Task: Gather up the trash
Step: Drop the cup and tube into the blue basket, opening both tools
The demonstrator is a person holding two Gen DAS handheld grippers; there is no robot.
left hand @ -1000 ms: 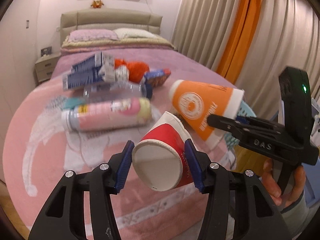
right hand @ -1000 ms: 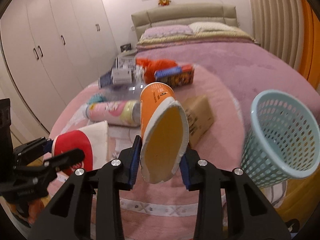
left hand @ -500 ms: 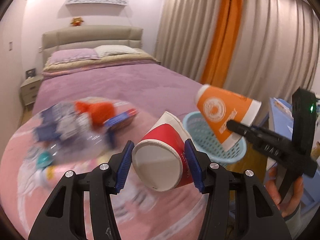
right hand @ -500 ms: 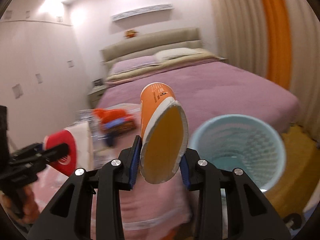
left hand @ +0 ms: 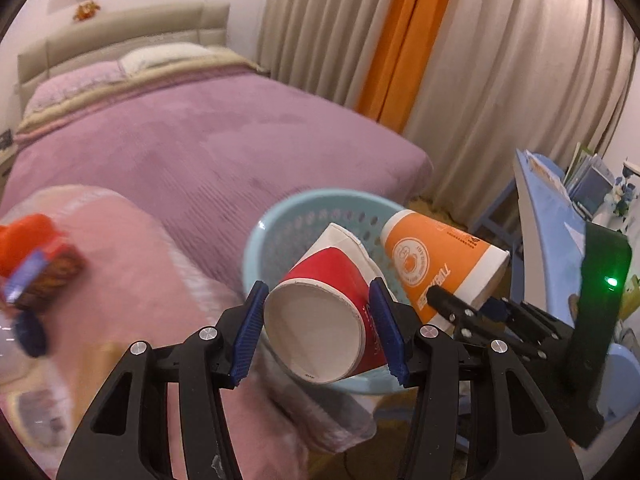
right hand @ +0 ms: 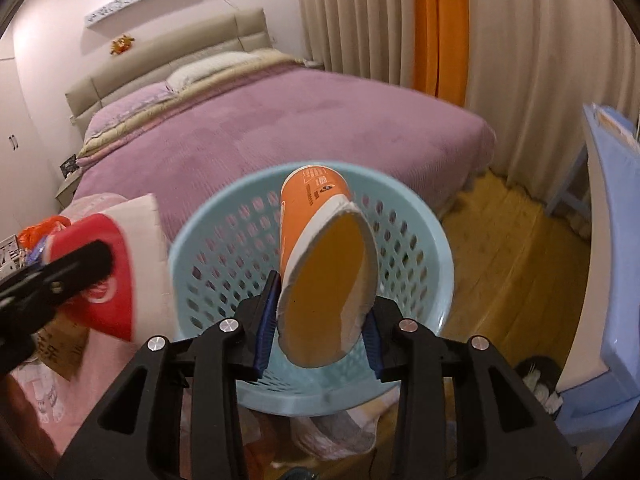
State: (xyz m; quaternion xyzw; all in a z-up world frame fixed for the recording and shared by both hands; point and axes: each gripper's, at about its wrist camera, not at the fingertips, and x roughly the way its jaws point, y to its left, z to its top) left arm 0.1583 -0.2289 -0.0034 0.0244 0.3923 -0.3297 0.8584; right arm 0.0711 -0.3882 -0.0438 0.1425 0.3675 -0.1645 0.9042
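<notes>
Left wrist view: the left gripper (left hand: 320, 328) clenches the red paper cup (left hand: 320, 308), open mouth toward the camera, now over the near rim of the light-blue basket (left hand: 288, 216); 1 second ago that cup hung over the pink blanket amid the litter. Beside it on the right, the right gripper (left hand: 460, 304) carries the orange paper cup (left hand: 436, 264) above the basket's far side, just apart from the red one.

Right wrist view: the orange paper cup (right hand: 324, 268) has swung from above the bed to directly over the basket (right hand: 224, 240) mouth, its squashed rim between the blue pads. The right gripper (right hand: 320, 328) jaws are opening, though the pads appear to touch the cup yet. The basket interior looks bare beneath. The blanket edge and purple bed (right hand: 320, 128) crowd the basket's left and back; wooden floor (right hand: 508, 248) lies open to its right, up to a blue table (right hand: 612, 240).
</notes>
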